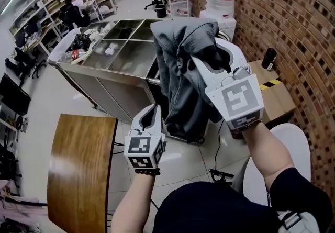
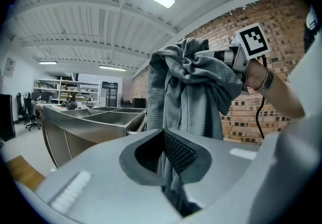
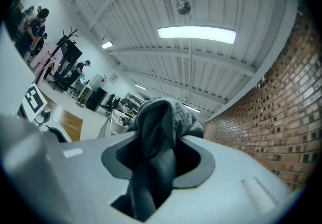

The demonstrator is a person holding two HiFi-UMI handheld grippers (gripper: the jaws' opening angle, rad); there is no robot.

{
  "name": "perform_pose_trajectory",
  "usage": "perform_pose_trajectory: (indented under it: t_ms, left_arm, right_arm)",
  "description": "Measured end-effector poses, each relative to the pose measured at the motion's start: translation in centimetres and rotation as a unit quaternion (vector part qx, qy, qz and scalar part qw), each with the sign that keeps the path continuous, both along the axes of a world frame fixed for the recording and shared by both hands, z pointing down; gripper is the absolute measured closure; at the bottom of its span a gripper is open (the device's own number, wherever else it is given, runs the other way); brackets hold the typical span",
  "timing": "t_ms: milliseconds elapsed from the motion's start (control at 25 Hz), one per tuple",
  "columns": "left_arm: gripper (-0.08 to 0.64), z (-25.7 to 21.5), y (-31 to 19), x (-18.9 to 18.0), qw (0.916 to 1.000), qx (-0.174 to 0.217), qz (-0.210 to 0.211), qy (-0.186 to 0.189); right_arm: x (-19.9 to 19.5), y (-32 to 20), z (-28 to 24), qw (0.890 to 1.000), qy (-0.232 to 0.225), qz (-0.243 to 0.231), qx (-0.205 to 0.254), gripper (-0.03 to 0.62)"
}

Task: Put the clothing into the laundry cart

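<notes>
Hanging in front of the near right corner of the steel laundry cart (image 1: 112,86), outside its compartments, the grey garment (image 1: 180,77) is held up by both grippers. The right gripper (image 1: 201,64) has its jaws clamped on a bunched fold at the top, while the left gripper (image 1: 155,109), lower down, pinches the draped cloth between its pads.

Grey waffle-weave clothing (image 1: 180,69) — silver laundry cart (image 1: 123,96), red-brown brick wall (image 1: 293,17), brown wooden table (image 1: 78,174)
</notes>
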State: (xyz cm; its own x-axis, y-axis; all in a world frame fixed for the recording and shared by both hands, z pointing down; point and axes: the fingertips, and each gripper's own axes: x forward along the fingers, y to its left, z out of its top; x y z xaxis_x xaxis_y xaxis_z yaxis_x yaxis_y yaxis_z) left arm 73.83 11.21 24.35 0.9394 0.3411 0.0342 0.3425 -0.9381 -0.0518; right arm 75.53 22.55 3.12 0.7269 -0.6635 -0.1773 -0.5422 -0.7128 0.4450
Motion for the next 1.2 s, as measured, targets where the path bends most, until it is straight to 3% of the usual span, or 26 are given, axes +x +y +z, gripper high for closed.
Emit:
perform_pose_trajectory:
  t_ms: [80, 280, 520, 680, 760, 1200]
  left_arm:
    - [0.557, 0.1, 0.1, 0.4, 1.0, 0.001, 0.002, 0.0]
    - [0.557, 1.0, 0.0, 1.2, 1.0, 0.001, 0.003, -0.005]
    - [0.557, 2.7, -0.3, 2.6, 0.9998, 0.0, 0.005, -0.017]
    - [0.557, 3.1, 0.1, 3.1, 0.9997, 0.0, 0.01, -0.02]
    - [0.557, 3.1, 0.5, 3.4, 0.9997, 0.0, 0.014, -0.02]
    - [0.557, -0.5, 3.0, 4.5, 0.9993, 0.003, 0.038, 0.0]
  right_arm:
    - [1.8, 0.3, 1.4, 1.0, -0.005, 0.012, -0.01, 0.441]
    - [6.6, 0.4, 8.3, 0.995, -0.071, 0.046, -0.048, 0.44]
    - [11.4, 0.6, 15.4, 0.98, -0.153, 0.076, -0.1, 0.429]
    - [12.8, 0.6, 18.1, 0.969, -0.194, 0.08, -0.126, 0.339]
    - [12.9, 0.7, 18.5, 0.968, -0.203, 0.077, -0.126, 0.286]
    - [10.7, 0.9, 19.6, 0.97, -0.191, 0.066, -0.137, 0.29]
